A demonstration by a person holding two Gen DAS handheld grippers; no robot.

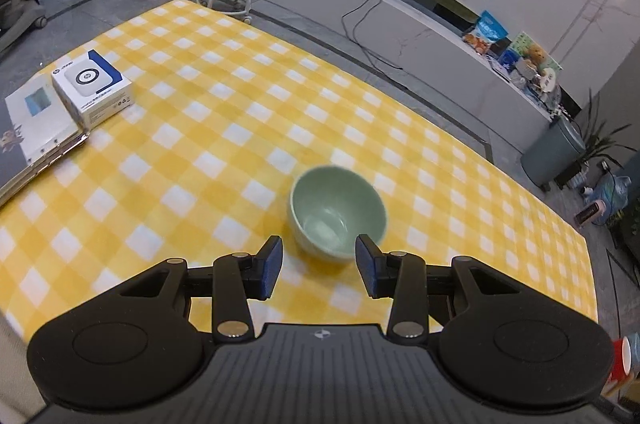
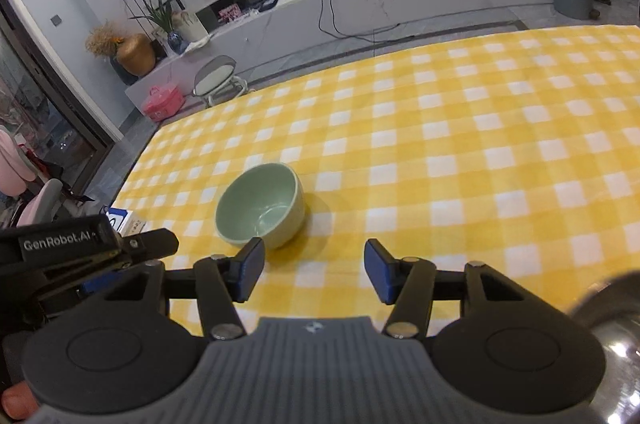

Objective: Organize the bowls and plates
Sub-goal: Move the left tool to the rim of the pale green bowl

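Bowl count: one, pale green bowl [image 1: 338, 214], upright, mouth up, interior bare, sitting on the yellow-and-white checked cloth [image 1: 224, 127] that covers the worktop. Plate count in either view: zero.

Other items on the worktop, left wrist view: one white-and-blue box [image 1: 92, 85] resting on one flat white folder or book [image 1: 38, 127] at the left edge (two items, stacked, well apart from the bowl). One red cup [image 1: 620, 362] shows partly at the lower right edge of that view.

Left gripper [image 1: 319, 266]: jaws wide, nothing between them. It is angled down toward the cloth, with the bowl just beyond its blue pads [image 1: 270, 264] and roughly centred in the gap; pads apart from the bowl wall (contact not evident).

Right gripper [image 2: 314, 270]: jaws wide, nothing held. Also angled down at the cloth. In the right wrist view the bowl [image 2: 260, 209] sits off-centre, near the left-hand pad [image 2: 250, 270], which overlaps its near wall in the picture; whether they touch I cannot tell. The left gripper's body [image 2: 80, 248] enters this view at the left edge, close beside the right one.

A dark rounded object at the lower right of the right wrist view is too blurred to identify.
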